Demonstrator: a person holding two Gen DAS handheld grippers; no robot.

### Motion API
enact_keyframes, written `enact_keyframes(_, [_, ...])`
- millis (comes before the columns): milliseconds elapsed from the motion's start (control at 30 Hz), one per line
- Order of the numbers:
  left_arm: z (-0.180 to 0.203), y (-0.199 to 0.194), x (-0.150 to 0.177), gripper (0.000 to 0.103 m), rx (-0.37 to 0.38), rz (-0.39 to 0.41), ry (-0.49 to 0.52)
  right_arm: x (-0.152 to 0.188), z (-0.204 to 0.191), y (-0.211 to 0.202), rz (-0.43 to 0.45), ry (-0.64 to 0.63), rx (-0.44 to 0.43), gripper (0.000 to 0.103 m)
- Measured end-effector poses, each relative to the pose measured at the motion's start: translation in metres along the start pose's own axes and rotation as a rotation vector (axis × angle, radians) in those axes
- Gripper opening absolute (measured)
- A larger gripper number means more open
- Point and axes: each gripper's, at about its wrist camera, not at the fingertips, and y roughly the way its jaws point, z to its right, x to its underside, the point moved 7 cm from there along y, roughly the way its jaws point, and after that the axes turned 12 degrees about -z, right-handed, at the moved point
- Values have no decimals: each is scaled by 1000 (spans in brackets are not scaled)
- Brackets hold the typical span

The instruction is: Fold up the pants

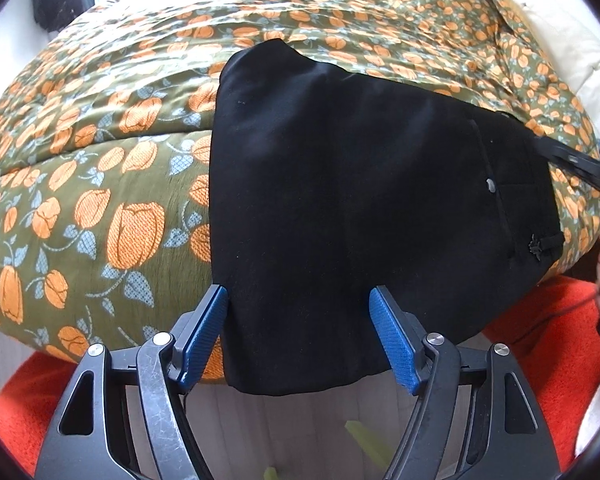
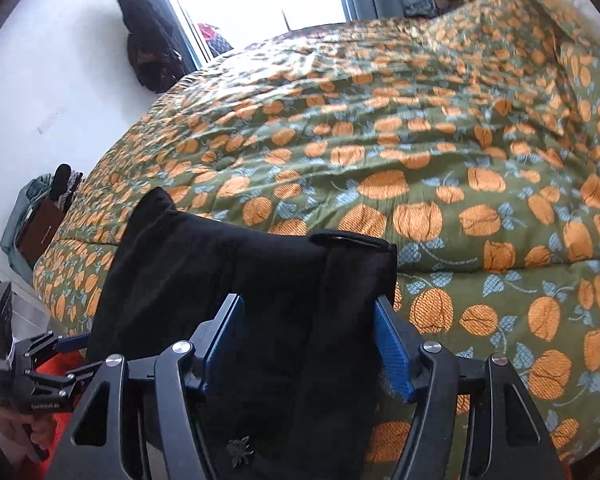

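Black pants [image 1: 340,184] lie folded on my bed's near edge, both my left hand-held gripper [image 1: 300,300] and right hand-held gripper [image 2: 308,312] spread open astride them, gripping nothing.

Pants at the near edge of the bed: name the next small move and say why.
Probably draw both tongs back and clear. The black pants already lie as a compact folded bundle on the floral quilt. The left tongs stand open astride its near edge. The right tongs also look open, with the cloth between the blue pads, so nothing seems held.
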Motion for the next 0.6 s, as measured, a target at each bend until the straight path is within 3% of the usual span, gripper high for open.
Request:
enact_keyframes(133, [-1,2,2,78,1,3,-10,26,-34,-33,91,-59,-76,65])
enact_keyframes(200, [0,4,1,80,-5,1,-12,43,-45,-25,66,-77,-101,65])
enact_keyframes(367, [6,9,0,82,-18,-9,-2,77,-40,27,-110,-16,-86,65])
enact_keyframes(600, [8,9,-2,82,-16,-5,-8,76,-36,31,-90,-28,-81,66])
